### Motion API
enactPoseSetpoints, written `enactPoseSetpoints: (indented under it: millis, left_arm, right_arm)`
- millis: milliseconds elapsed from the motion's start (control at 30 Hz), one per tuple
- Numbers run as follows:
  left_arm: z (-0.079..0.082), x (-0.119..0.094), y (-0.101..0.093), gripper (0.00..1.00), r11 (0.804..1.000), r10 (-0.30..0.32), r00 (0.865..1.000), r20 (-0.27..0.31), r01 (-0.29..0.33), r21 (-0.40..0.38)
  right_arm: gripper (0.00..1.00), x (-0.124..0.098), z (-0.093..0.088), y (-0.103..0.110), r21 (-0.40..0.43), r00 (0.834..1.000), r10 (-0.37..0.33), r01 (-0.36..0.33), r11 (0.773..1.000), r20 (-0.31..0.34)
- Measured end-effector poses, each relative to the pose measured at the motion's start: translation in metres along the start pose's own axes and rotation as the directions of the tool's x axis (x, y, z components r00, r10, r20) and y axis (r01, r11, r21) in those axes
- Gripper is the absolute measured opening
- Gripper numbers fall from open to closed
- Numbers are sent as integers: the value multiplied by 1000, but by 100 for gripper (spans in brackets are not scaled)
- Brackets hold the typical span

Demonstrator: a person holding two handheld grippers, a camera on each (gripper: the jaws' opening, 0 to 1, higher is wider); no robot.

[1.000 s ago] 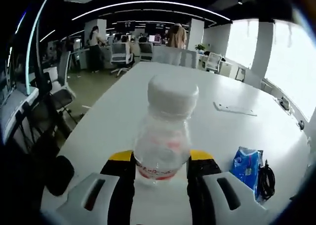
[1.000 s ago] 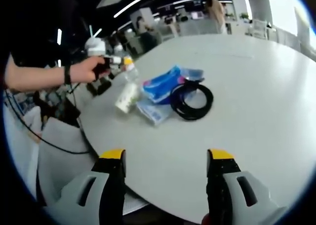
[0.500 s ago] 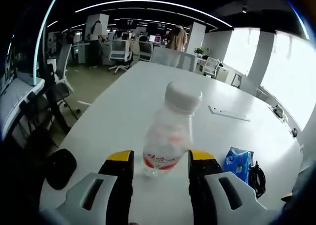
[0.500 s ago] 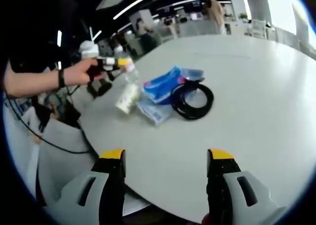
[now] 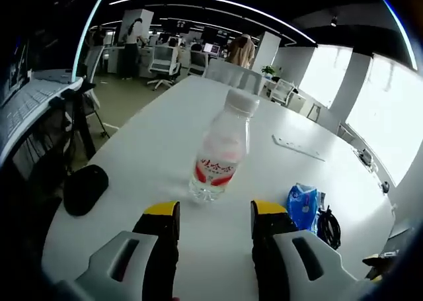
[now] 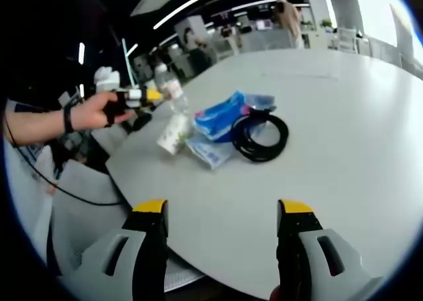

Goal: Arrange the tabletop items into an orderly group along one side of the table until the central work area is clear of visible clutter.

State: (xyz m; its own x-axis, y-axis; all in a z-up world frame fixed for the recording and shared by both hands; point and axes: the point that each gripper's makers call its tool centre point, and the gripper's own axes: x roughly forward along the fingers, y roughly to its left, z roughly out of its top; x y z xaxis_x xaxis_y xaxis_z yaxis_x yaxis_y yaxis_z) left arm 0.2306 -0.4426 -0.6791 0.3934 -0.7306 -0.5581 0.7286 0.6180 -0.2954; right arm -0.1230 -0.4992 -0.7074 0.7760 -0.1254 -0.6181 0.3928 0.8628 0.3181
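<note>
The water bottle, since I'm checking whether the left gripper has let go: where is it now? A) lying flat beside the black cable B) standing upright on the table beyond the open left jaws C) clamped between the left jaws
B: the water bottle stands upright on the table, beyond the open left gripper, whose jaws do not touch it.

On the table (image 5: 158, 142) I see the bottle (image 5: 221, 149) centre, mouse (image 5: 84, 188) left, tissue packet (image 5: 302, 206) and cable coil (image 5: 328, 225) right.

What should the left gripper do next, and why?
Probably back away a little more. The water bottle stands upright on the table, outside the open left gripper, beside the blue packet and black cable.
</note>
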Motion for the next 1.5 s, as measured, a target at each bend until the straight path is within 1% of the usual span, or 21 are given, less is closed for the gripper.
enactPoseSetpoints:
  millis: [167, 367, 667, 833, 967, 1067, 1167, 1400, 1500]
  left_arm:
    - [-19, -11, -2, 41, 1000, -13, 1000, -23, 13, -21]
    - [-34, -26, -3, 41, 999, -41, 999, -33, 40, -31]
    - [-59, -50, -1, 41, 997, -73, 995, -65, 71, -31]
    - [-71, -63, -1, 40, 998, -61, 995, -79, 59, -22]
    - [-81, -68, -15, 41, 996, -90, 991, -95, 88, -25]
    - [-83, -67, -23, 41, 994, -108, 989, -98, 106, -33]
    - [-87, -68, -37, 42, 991, -134, 986, -102, 131, -34]
    - [-87, -61, -56, 44, 984, -177, 978, -111, 173, -39]
    - [-86, -58, -65, 45, 981, -194, 974, -117, 192, -28]
  right_arm:
    - [65, -2, -3, 0, 0, 1000, 0, 0, 1000, 3]
    - [65, -6, -5, 1, 5, 1000, -2, 2, 1000, 10]
    - [65, -11, -10, 5, 12, 1000, -3, 2, 1000, 21]
    - [65, -15, -11, 5, 16, 1000, -4, 3, 1000, 28]
    - [65, -20, -12, 2, 24, 999, -12, 11, 1000, 32]
    - [65, -22, -13, 1, 21, 999, -16, 15, 1000, 31]
    - [64, -26, -14, -1, 28, 999, -24, 23, 999, 38]
    - [64, -32, -19, -2, 41, 998, -35, 33, 999, 44]
    - [64, -34, -22, -3, 49, 998, -40, 37, 998, 49]
